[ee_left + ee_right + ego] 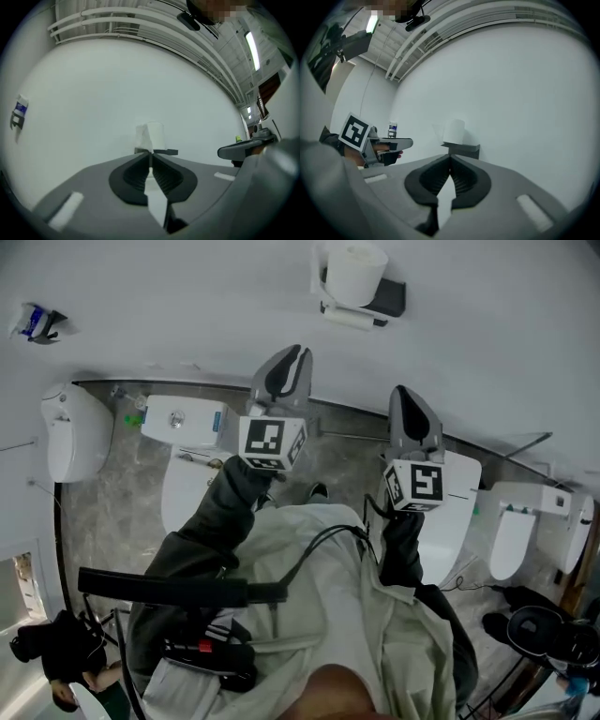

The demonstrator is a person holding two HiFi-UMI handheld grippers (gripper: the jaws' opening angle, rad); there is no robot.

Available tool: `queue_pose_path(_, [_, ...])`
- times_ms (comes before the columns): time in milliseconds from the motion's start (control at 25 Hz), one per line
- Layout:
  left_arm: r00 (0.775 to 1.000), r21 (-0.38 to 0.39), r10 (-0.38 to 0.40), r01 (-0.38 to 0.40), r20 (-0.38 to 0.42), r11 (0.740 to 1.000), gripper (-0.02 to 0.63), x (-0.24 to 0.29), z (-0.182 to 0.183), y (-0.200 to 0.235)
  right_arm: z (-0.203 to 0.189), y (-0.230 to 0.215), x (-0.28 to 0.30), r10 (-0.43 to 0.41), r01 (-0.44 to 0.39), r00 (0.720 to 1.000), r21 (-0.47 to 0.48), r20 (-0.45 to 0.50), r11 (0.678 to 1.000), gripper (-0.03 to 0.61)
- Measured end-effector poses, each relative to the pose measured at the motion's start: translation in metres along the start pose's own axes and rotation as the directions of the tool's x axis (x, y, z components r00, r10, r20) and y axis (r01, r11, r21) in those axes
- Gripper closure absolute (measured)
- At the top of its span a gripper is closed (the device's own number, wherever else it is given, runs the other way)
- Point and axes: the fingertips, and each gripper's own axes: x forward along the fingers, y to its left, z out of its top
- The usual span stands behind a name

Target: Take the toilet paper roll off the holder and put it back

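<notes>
Plainly the left gripper [151, 158] and right gripper [450, 160] both have jaws together, empty, well short of the roll [356, 273] standing on its holder [388, 298]. One should open before reaching, then close gently round the soft roll.

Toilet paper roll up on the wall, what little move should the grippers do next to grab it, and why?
Probably open the right gripper wide. Its jaws are together with nothing between them, the same as on the left gripper, and the toilet paper roll stands on its holder, ahead of both and untouched. Shut jaws cannot fit around it.
</notes>
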Motion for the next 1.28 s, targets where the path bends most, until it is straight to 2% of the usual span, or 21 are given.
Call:
queue_pose_path(40, [1.000,0.014,0.013,-0.013,-0.005,1.000,0.606,-0.016,0.002,0.008,-0.001,0.009,-0.002,0.007,-0.007,1.000,0.007,0.003,1.000,0.578])
queue_pose_path(160, [0.998,0.058,0.069,-0.069,-0.007,0.996,0.606,-0.062,0.011,0.031,-0.001,0.043,-0.004,0.036,-0.036,0.999,0.033,0.024,0.999,0.578])
queue_pose_path(280, [0.995,0.062,0.095,-0.094,-0.008,0.994,0.606,-0.098,0.020,0.044,0.004,0.080,-0.003,0.075,-0.078,0.996,0.048,0.055,0.996,0.578])
queue_pose_path(520, [0.999,0.040,0.034,-0.033,-0.036,0.999,0.606,-0.132,0.023,0.046,0.015,0.133,-0.001,0.086,-0.084,0.995,-0.051,0.042,0.995,0.578])
queue_pose_path(800, [0.994,0.036,-0.080,0.082,-0.073,0.996,0.606,-0.135,0.018,0.034,0.011,0.143,-0.014,0.019,-0.018,1.000,-0.053,0.009,0.998,0.578])
queue_pose_path(1080, [0.984,0.019,-0.143,0.146,-0.104,0.989,0.607,-0.129,0.012,0.026,0.010,0.138,-0.023,-0.040,0.040,0.999,-0.053,0.002,0.998,0.578])
queue_pose_path(1280, [0.989,-0.015,-0.140,0.139,-0.049,0.990,0.607,-0.126,0.019,0.027,0.010,0.135,-0.025,-0.056,0.056,0.998,-0.064,0.012,0.996,0.578])
